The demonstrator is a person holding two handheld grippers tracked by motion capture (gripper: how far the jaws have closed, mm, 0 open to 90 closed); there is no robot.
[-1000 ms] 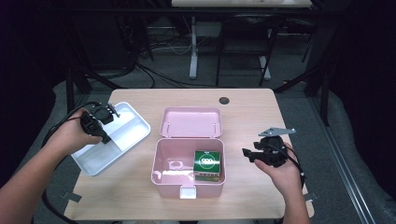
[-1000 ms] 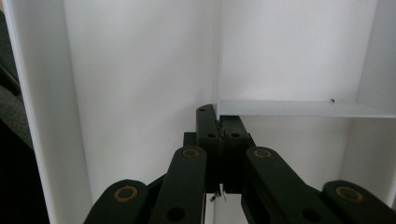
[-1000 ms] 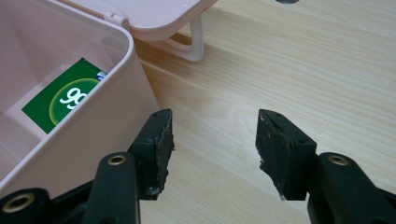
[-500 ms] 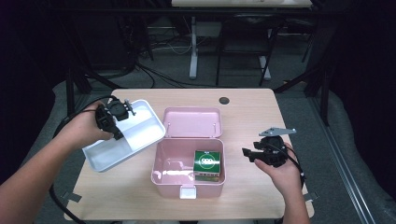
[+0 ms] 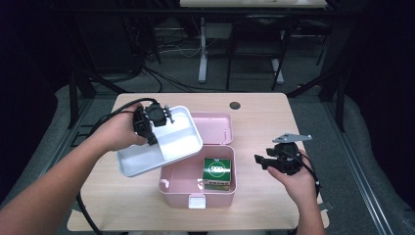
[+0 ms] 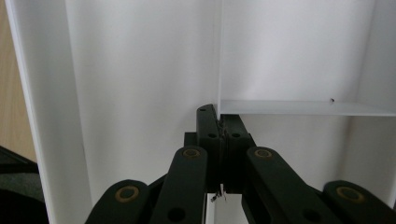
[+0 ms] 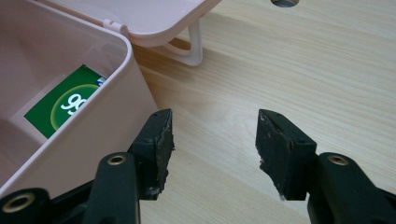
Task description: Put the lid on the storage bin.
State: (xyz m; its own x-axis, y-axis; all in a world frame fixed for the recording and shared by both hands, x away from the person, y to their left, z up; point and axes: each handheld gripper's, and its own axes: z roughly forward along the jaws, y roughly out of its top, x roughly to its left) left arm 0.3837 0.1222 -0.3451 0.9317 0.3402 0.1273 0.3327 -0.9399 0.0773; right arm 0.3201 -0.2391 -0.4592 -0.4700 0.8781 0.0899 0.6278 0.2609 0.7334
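Since the earlier frames, the white tray (image 5: 171, 142) has travelled from the table's left side toward the middle and now hangs tilted over the near-left part of the open pink box (image 5: 198, 183); the wooden table (image 5: 264, 122) lies beneath both; the box's lid (image 5: 215, 128) lies flat behind it, and 1 green carton (image 5: 217, 171) sits inside at the right. The left gripper (image 5: 149, 128) is clamped shut on the tray's thin inner divider (image 6: 299, 107), jaws pressed tight together on it in the left gripper view; the right gripper (image 5: 266, 161) rests just right of the box, jaws about half open on nothing, beside the pink wall (image 7: 116, 126). To seat the tray well, I judge it should be levelled, squared to the box rim, then lowered evenly so no corner catches.
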